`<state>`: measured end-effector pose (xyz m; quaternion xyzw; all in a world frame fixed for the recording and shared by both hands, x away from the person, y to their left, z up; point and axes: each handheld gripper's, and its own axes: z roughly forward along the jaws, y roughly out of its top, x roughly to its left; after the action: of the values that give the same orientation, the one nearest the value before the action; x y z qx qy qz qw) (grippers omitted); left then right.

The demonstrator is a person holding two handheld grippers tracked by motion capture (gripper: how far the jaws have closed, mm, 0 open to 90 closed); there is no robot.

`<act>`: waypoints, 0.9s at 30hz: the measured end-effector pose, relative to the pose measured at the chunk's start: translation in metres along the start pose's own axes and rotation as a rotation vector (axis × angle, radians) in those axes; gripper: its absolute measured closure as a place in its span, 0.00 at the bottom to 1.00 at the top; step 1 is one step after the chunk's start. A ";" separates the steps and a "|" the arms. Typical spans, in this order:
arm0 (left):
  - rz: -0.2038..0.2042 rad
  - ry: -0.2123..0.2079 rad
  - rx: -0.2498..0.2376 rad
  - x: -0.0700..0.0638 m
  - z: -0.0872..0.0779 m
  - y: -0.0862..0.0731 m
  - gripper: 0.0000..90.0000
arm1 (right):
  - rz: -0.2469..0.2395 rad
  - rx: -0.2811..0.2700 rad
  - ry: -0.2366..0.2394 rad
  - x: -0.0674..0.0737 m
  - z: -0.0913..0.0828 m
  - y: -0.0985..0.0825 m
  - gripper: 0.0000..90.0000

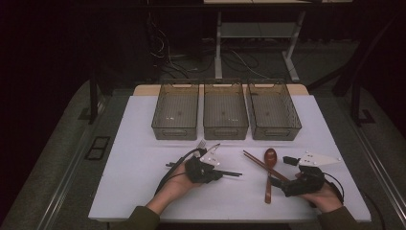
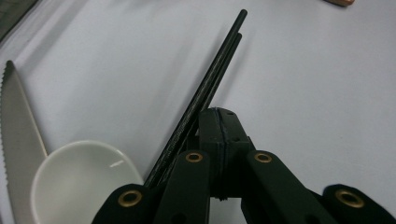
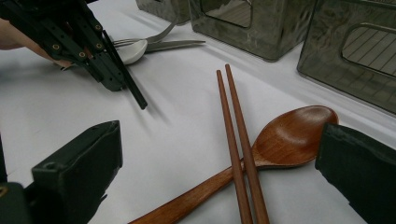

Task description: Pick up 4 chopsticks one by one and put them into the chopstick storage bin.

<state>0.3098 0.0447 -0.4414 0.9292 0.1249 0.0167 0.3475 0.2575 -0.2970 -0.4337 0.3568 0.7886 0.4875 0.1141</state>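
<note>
While my left gripper (image 2: 219, 116) sits clenched at mid-table, the black chopsticks (image 2: 212, 79) lie alongside its jaws — not plainly pinched between them, as far as I can tell. My right gripper (image 3: 219, 163) is spread wide, straddling the brown chopsticks (image 3: 236, 140) crossed over the wooden spoon (image 3: 289, 135) at near right. I judge this the pick-up step; next comes closing on a pair and carrying it to a far bin (image 1: 225, 112).
</note>
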 end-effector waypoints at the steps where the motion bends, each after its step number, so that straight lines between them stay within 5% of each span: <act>1: -0.004 0.004 -0.008 0.001 0.000 0.000 0.99 | 0.001 0.000 0.000 0.000 0.000 0.000 0.00; 27: -0.041 0.045 -0.036 0.017 -0.001 0.004 0.99 | 0.002 0.001 0.000 0.000 0.000 0.000 0.00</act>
<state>0.3273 0.0469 -0.4390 0.9195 0.1513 0.0325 0.3614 0.2576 -0.2969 -0.4338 0.3579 0.7886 0.4870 0.1135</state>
